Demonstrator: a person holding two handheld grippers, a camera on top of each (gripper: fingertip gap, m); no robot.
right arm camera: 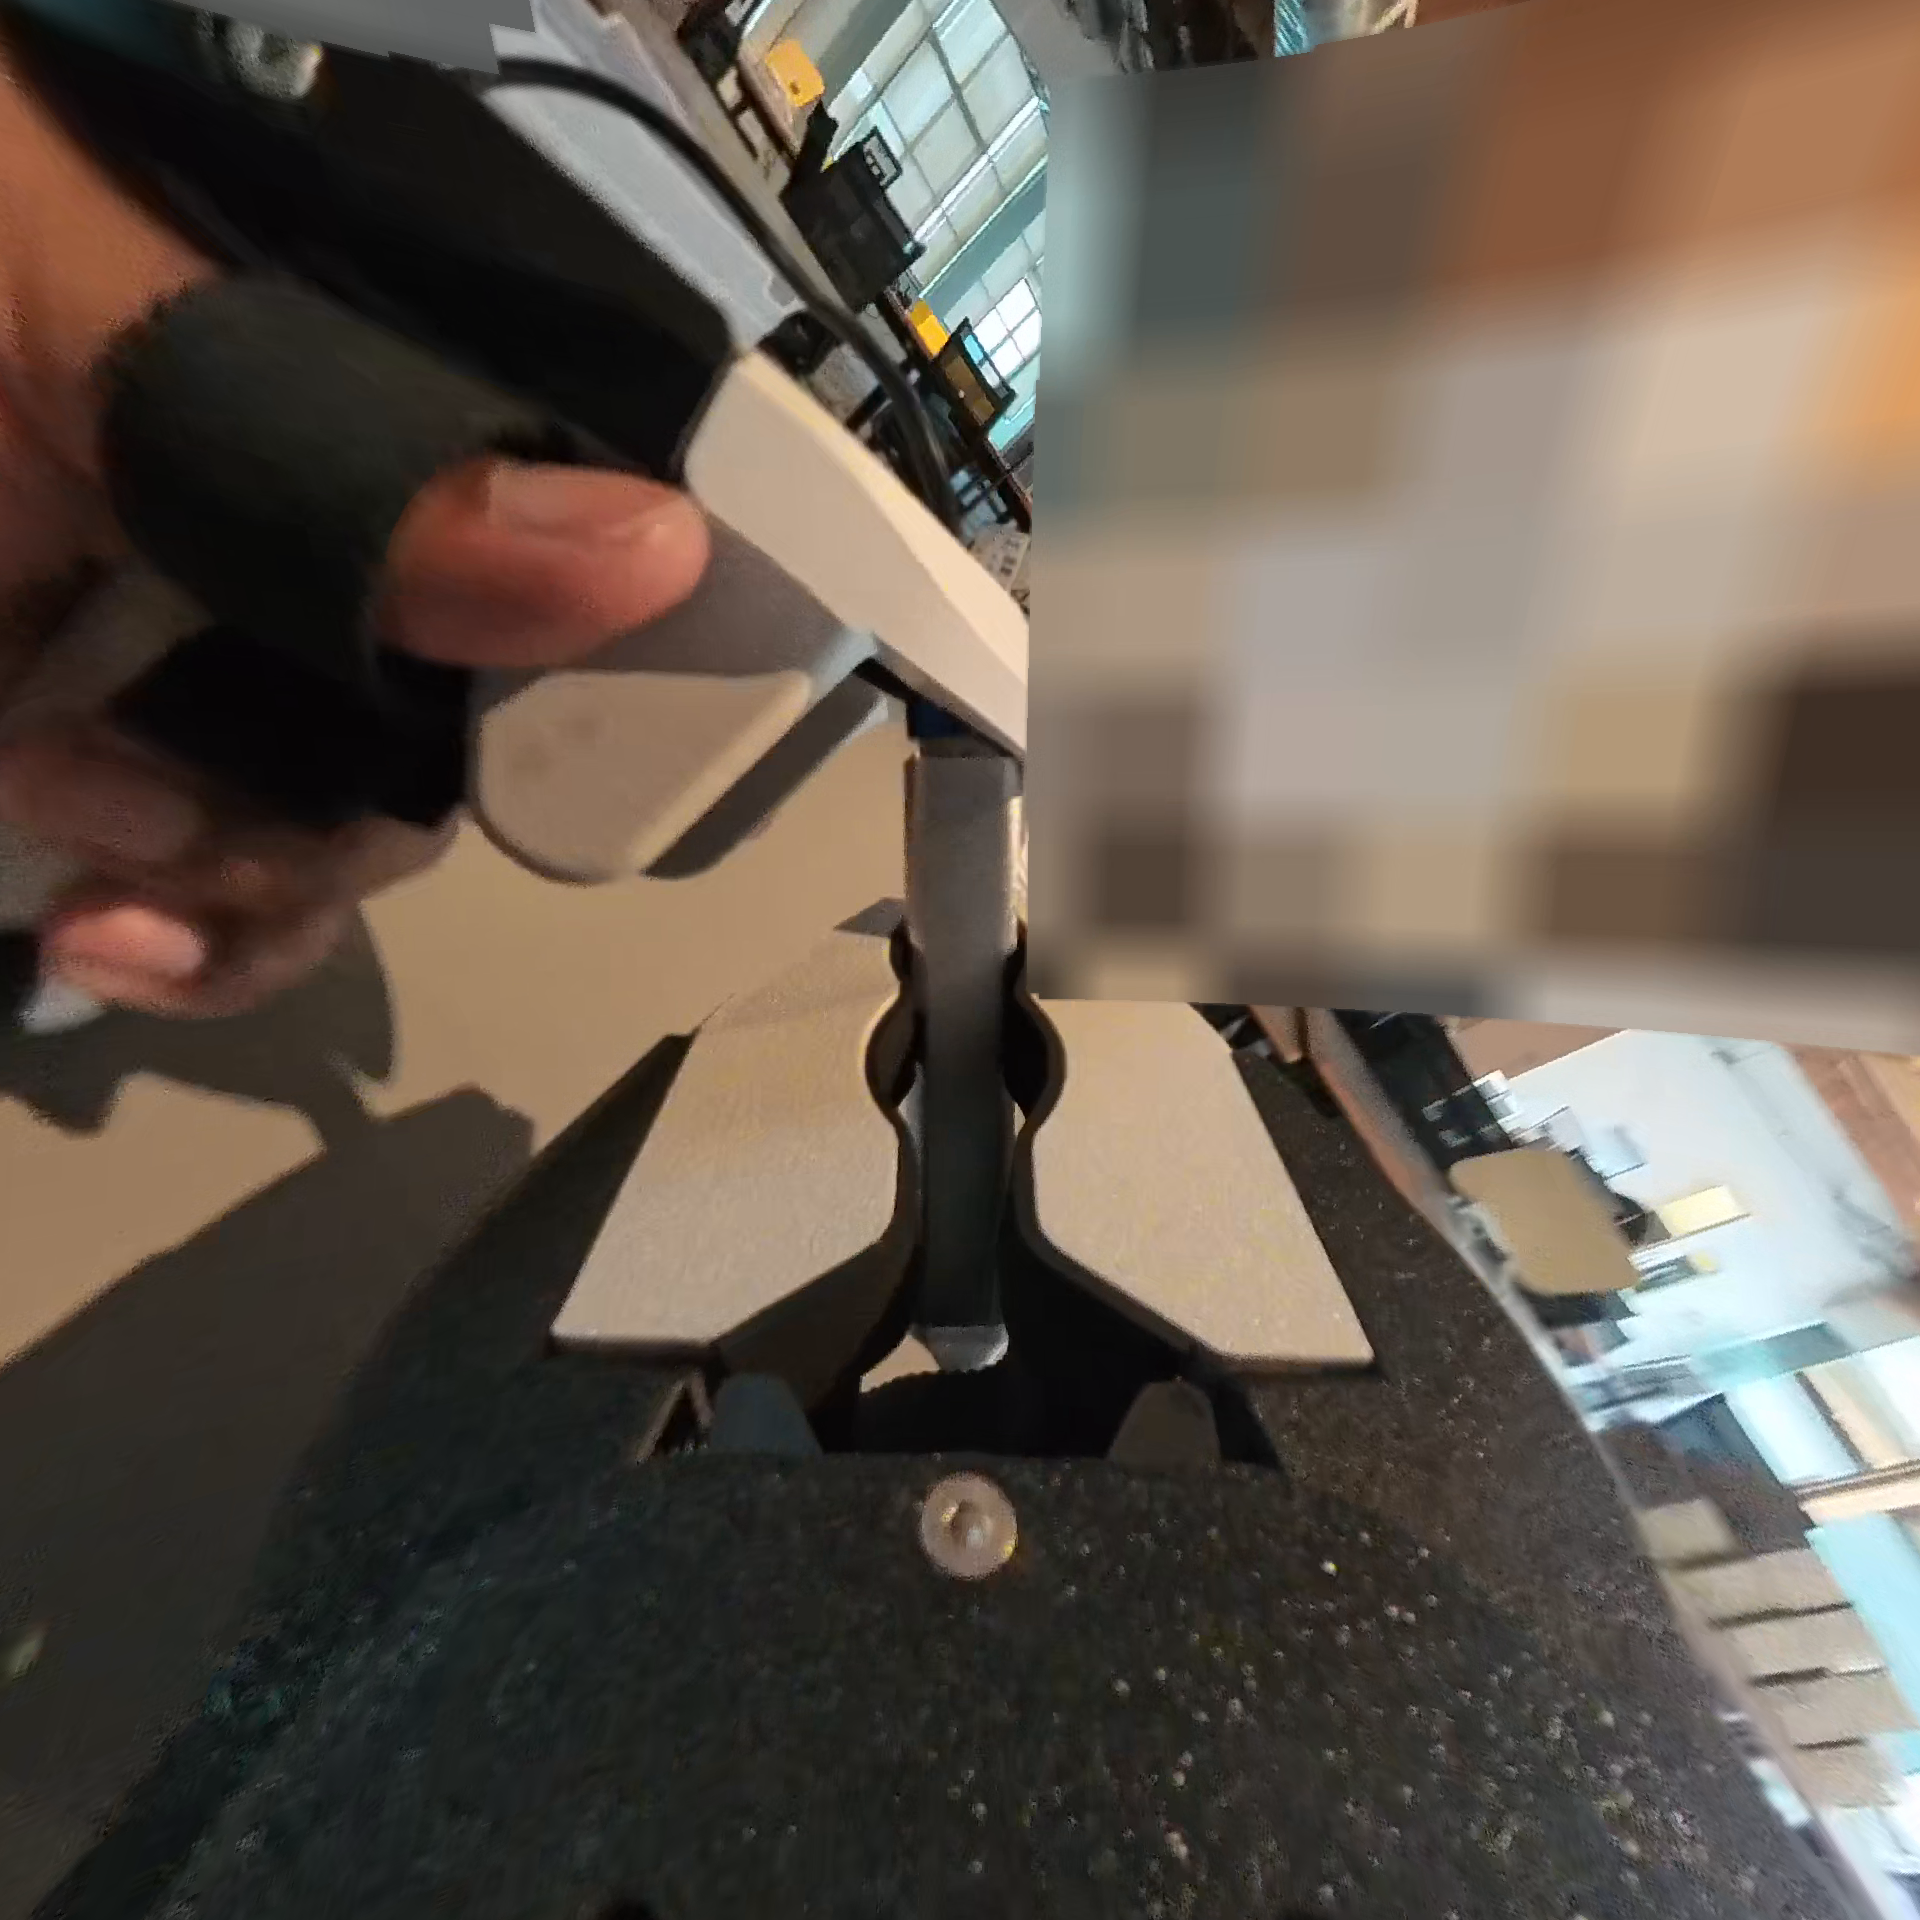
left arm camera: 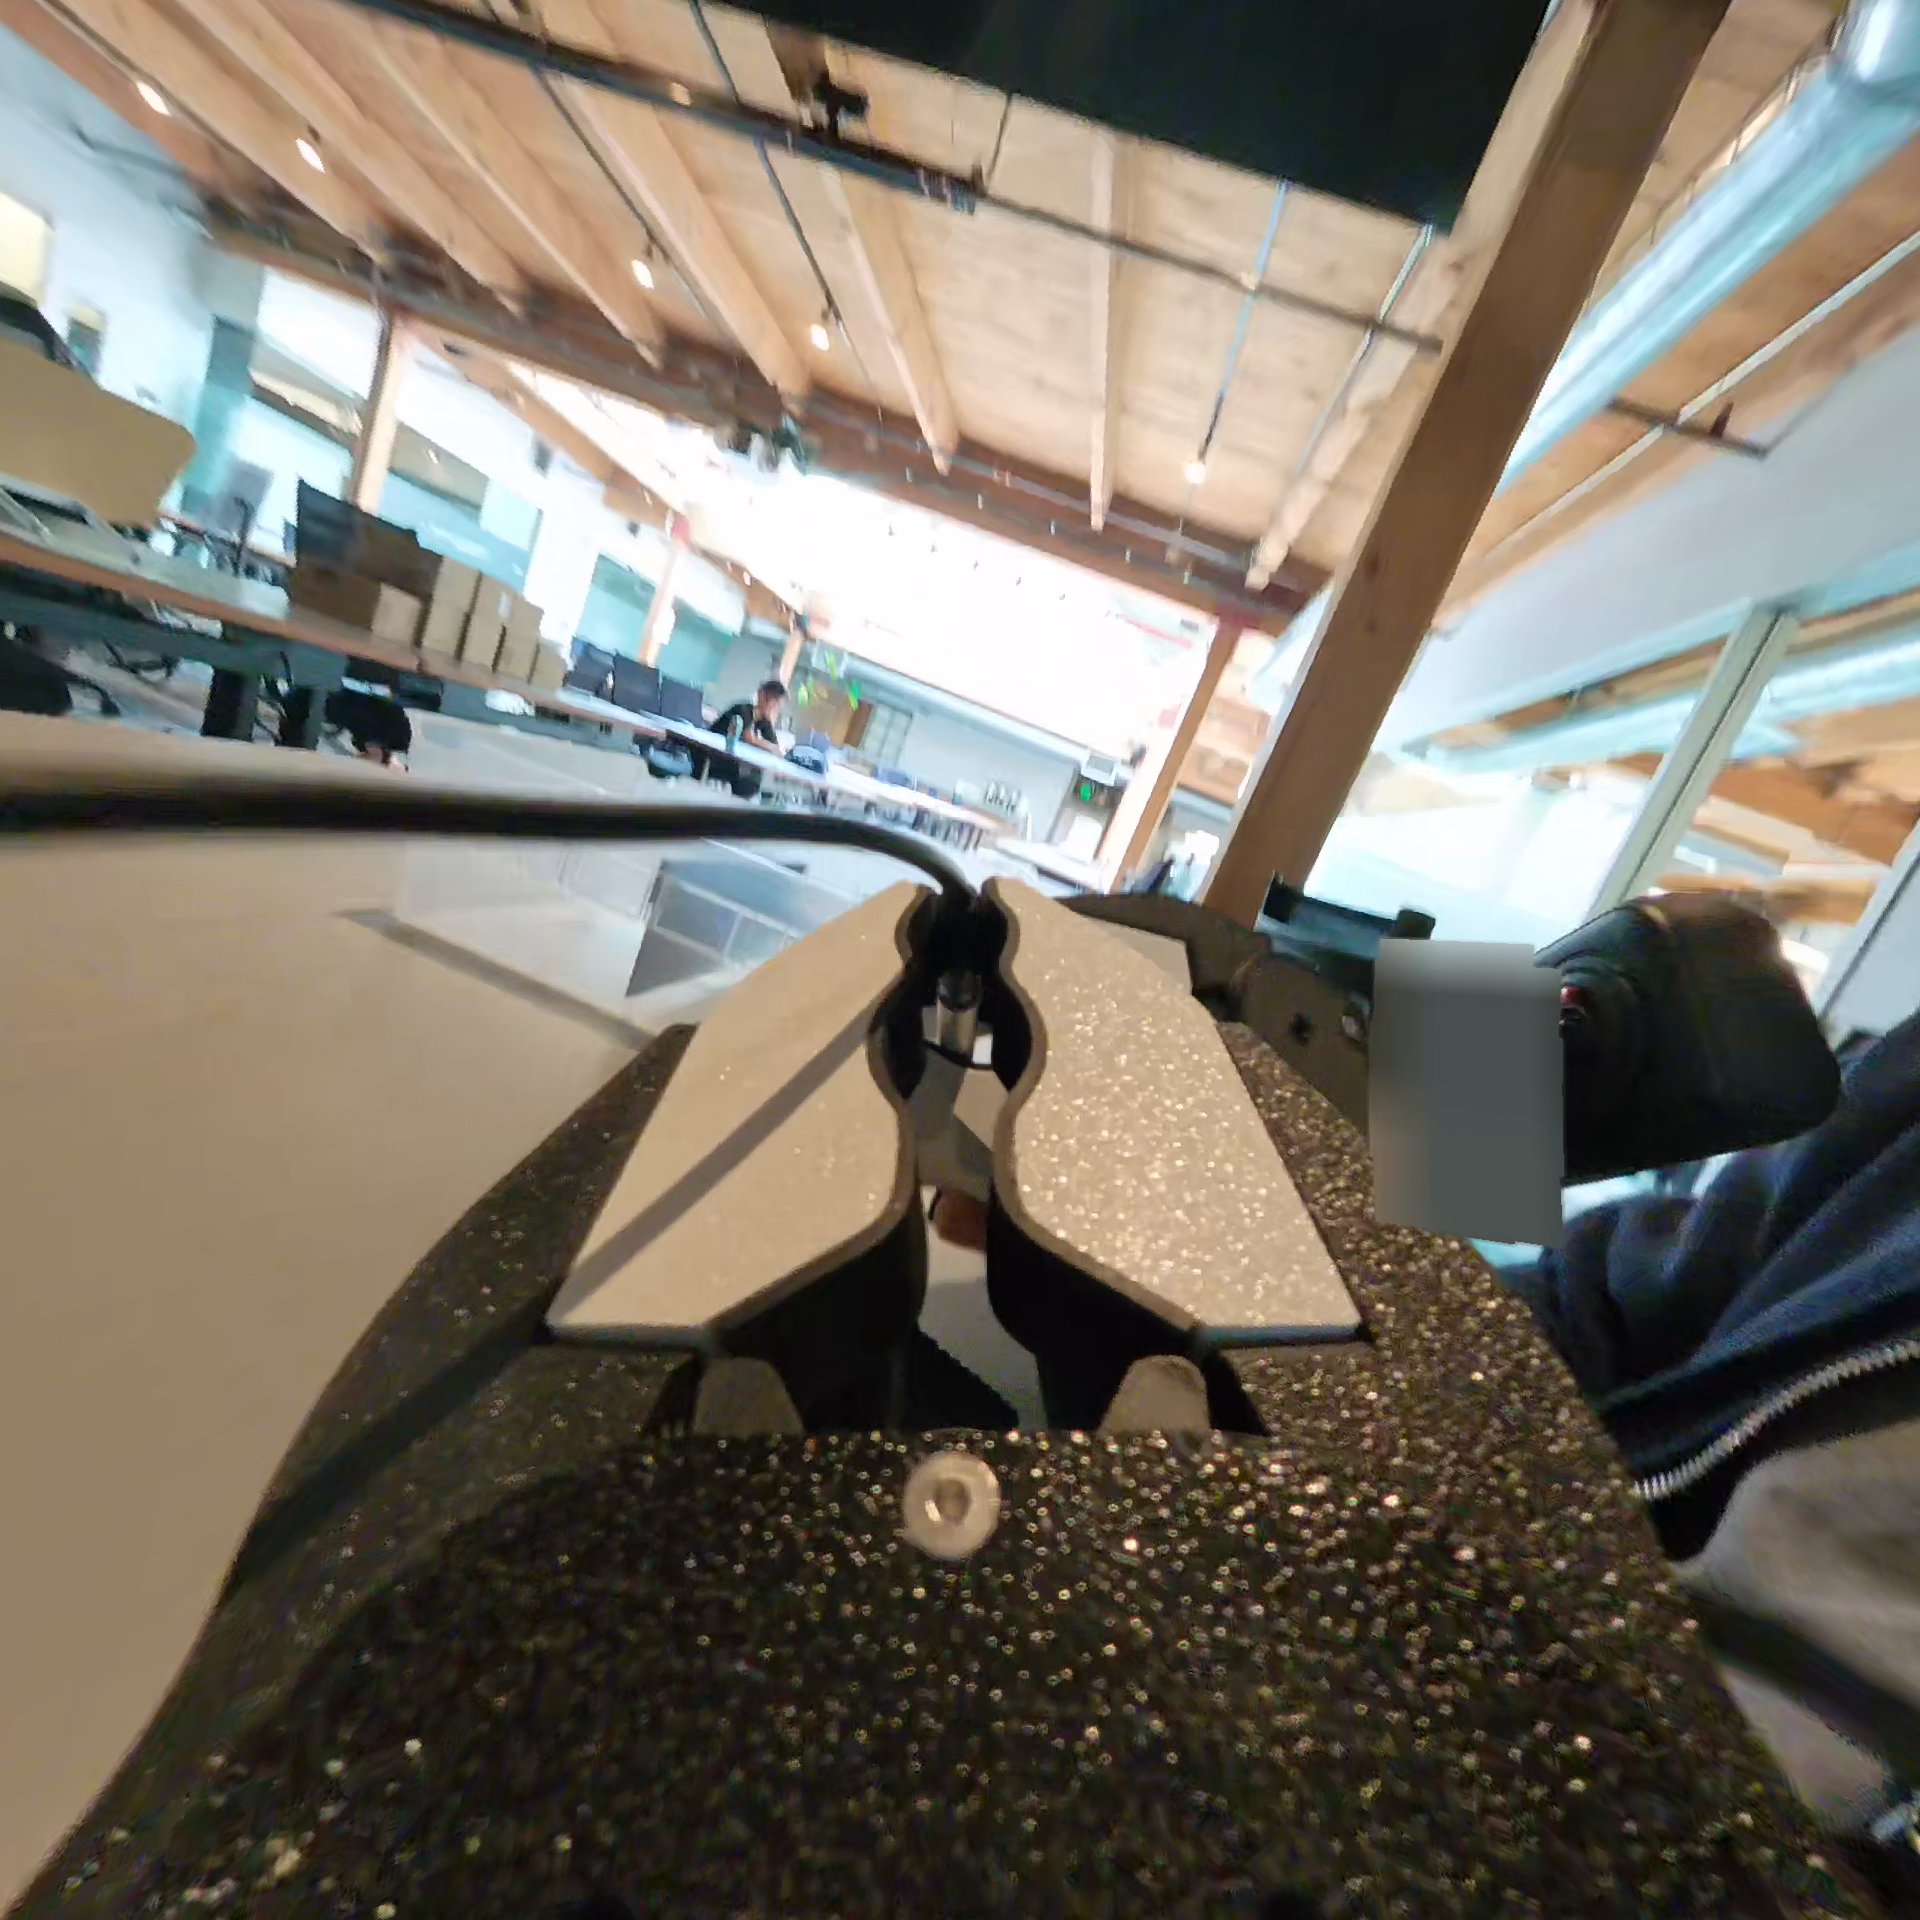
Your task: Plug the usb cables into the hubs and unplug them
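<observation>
Fingers [left arm camera: 790, 1122] counted: two per gripper, four in all, each a flat grey plate with a wavy inner edge, mounted on a black speckled, grainy body.

Left gripper [left arm camera: 951, 914]: two fingers drawn nearly together at the tips, clamped on one black USB cable [left arm camera: 416, 805] at its plug end. Cable thin, round, smooth; runs off leftward in a shallow arc above the pale matte surface [left arm camera: 208, 1039]. Small metal part of the plug visible in the gap behind the tips (detail too dark to resolve further).

Right gripper [right arm camera: 961, 997]: two fingers closed on one slim grey hub [right arm camera: 956, 1143], a flat bar shape with a smooth metallic finish, held lengthwise along the gap between the plates. Near end of the hub rounded and pale, sitting back by the gripper body; far end projecting past the tips, up to the fingers of the other gripper, seen farther off. Small blue part visible at that meeting point; whether the plug is seated cannot be told.

One gloved hand [right arm camera: 260, 540] at upper left of the right wrist view, black fingerless glove, bare fingertips resting against the other gripper's grey plates.

One silver screw on each gripper body (hex socket, centred).
</observation>
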